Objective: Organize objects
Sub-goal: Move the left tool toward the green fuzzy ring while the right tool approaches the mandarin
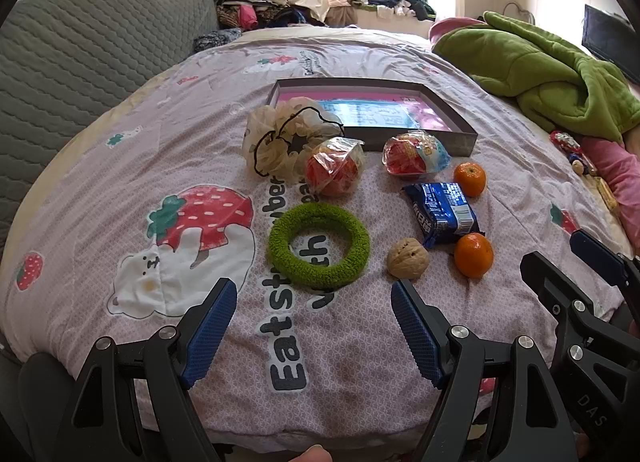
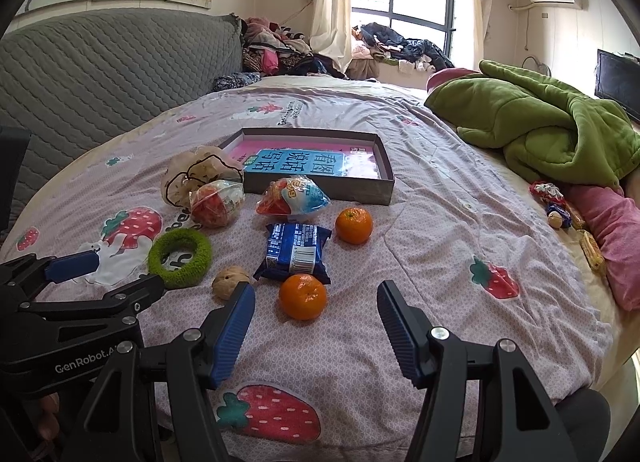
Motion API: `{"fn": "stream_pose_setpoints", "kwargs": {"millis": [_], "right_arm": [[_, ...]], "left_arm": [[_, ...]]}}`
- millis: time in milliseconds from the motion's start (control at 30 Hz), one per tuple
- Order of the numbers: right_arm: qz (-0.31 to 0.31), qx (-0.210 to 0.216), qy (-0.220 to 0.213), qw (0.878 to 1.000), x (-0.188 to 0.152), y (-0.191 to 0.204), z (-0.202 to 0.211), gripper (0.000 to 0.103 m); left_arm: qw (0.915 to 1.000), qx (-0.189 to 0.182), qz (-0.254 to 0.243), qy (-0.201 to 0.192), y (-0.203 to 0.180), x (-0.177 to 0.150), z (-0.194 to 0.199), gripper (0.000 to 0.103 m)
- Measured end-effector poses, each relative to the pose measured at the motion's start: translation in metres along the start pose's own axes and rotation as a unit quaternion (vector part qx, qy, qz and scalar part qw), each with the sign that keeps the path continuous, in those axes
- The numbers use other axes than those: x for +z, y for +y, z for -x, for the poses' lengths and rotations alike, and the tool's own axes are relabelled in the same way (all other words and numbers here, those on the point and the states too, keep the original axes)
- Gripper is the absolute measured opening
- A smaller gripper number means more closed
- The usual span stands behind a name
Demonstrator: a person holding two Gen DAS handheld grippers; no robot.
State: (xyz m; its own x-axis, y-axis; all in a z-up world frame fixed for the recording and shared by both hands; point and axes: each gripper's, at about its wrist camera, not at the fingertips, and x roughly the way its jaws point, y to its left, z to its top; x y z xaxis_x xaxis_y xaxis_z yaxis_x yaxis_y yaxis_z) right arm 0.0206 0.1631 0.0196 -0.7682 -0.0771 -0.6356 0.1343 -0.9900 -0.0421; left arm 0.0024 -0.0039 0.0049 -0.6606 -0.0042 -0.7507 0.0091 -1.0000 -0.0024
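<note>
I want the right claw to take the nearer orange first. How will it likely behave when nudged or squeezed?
The nearer orange looks round and sits loose on the soft bedspread, so a nudge would probably roll it. Its skin looks smooth and glossy, perhaps slippery against the pads. It likely gives slightly under a squeeze.

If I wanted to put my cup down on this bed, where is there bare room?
Bare bedspread lies right of the two oranges, up to the green blanket, and in front of the nearer orange toward the right gripper. It is crowded between the green ring, walnut, blue packet and grey box.
</note>
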Motion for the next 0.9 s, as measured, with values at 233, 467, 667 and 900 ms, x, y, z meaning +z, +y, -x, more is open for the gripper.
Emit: {"fn": "stream_pose_setpoints", "kwargs": {"millis": [233,467,667,900], "right_arm": [[0.004,-0.005,-0.01,1.0,0.002,0.0,0.004,0.063],[0.004,-0.01,-0.031,0.999,0.006,-0.004,0.011,0.063],[0.009,-0.014,-0.045,0.999,0.011,-0.004,0.014,0.063],[0.002,-0.017,-0.054,0.998,0.022,-0.009,0.015,0.063]], "left_arm": [[0.9997,0.006,-0.003,-0.021,0.0,0.002,0.008,0.08],[0.9991,0.008,-0.005,-0.042,0.001,0.005,0.015,0.08],[0.9991,0.006,0.001,-0.041,0.002,0.006,0.013,0.08],[0.9984,0.003,0.017,-0.053,0.012,0.021,0.013,0.08]]}}
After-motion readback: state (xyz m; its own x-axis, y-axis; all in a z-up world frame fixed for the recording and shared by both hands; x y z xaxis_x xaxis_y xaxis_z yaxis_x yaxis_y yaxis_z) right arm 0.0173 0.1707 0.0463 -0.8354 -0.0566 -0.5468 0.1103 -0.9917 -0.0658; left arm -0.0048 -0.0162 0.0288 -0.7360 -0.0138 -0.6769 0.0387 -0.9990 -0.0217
